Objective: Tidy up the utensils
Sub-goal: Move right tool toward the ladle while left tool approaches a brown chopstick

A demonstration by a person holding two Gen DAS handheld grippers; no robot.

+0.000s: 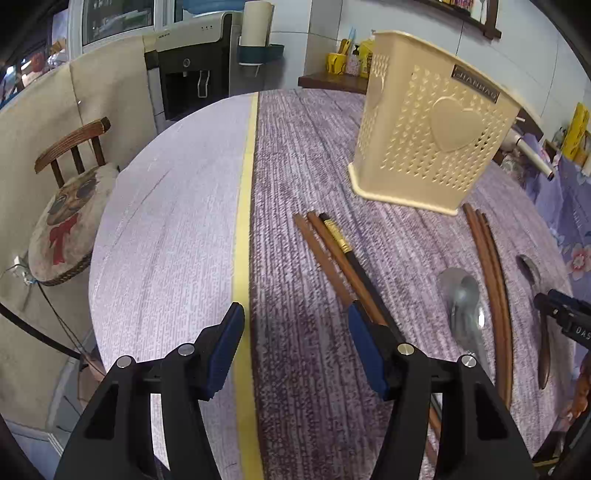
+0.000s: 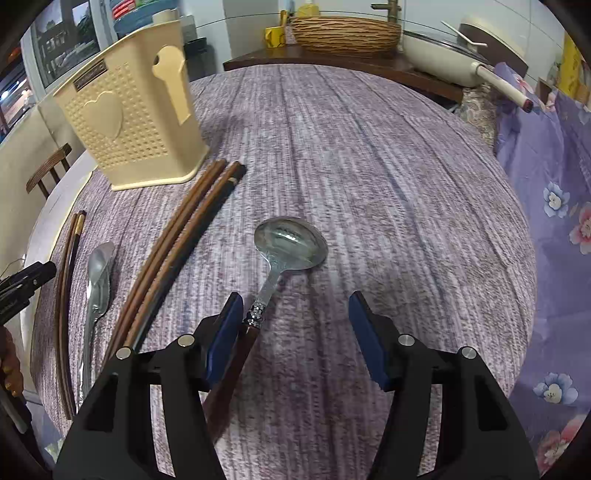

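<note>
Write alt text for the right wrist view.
The right gripper, jaws open, hovers over a wooden-handled metal spoon on a purple tablecloth. Left of it lie brown chopsticks, a second spoon and a cream utensil holder.

Even indoor light, sharp centre, heavy fisheye bending at the rims.

Both views are moderately bright, with black vignette corners and curved edges. Soft shadows lie on the worktop (image 1: pixel 303 155) under the cream holder (image 1: pixel 424 122) and beneath each claw. Glare glints off the large spoon (image 2: pixel 291 242) bowl in the right view and off the small spoon (image 1: pixel 465 306) in the left. The window (image 1: pixel 114 18) at upper left is slightly washed out; the far edges look softer.
</note>
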